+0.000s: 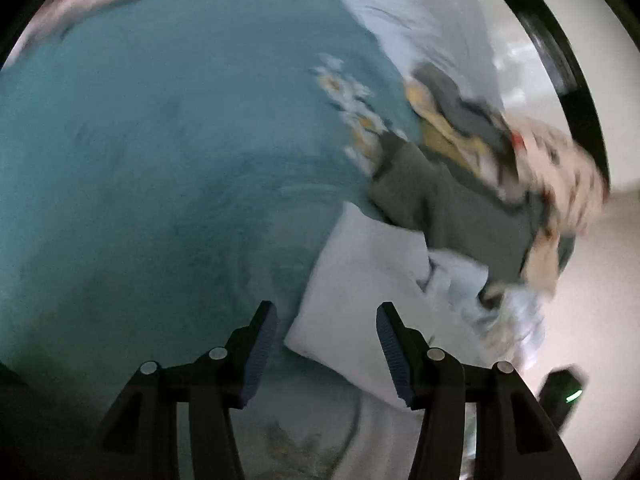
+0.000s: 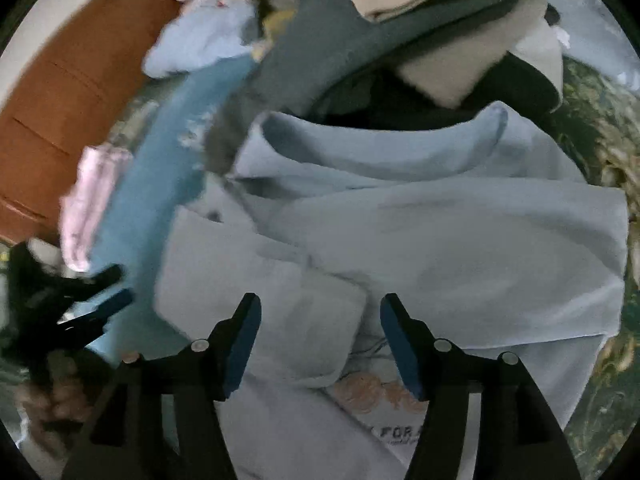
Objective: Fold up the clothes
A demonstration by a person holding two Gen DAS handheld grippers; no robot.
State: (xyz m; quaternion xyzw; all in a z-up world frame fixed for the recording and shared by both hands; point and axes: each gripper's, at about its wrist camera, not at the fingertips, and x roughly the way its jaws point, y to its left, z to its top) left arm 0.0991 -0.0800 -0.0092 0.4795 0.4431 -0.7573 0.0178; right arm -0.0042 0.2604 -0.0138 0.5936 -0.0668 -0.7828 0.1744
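Observation:
A pale blue shirt (image 2: 420, 240) with a collar lies partly folded under my right gripper (image 2: 320, 340), which is open and empty just above its lower part with pink print. In the left wrist view a corner of the pale blue shirt (image 1: 360, 280) shows between the fingers of my left gripper (image 1: 326, 348), open and holding nothing, above a teal garment (image 1: 160, 140) with a flower print. My left gripper (image 2: 92, 312) also appears blurred at the left edge of the right wrist view, held by a hand (image 2: 52, 396).
A heap of clothes (image 1: 480, 168) in grey, yellow and patterned cream lies to the right; the same heap (image 2: 420, 20) sits beyond the shirt. A pink garment (image 2: 92, 204) lies left. A brown wooden panel (image 2: 60, 80) stands behind. The patterned bedcover (image 2: 600, 128) shows at right.

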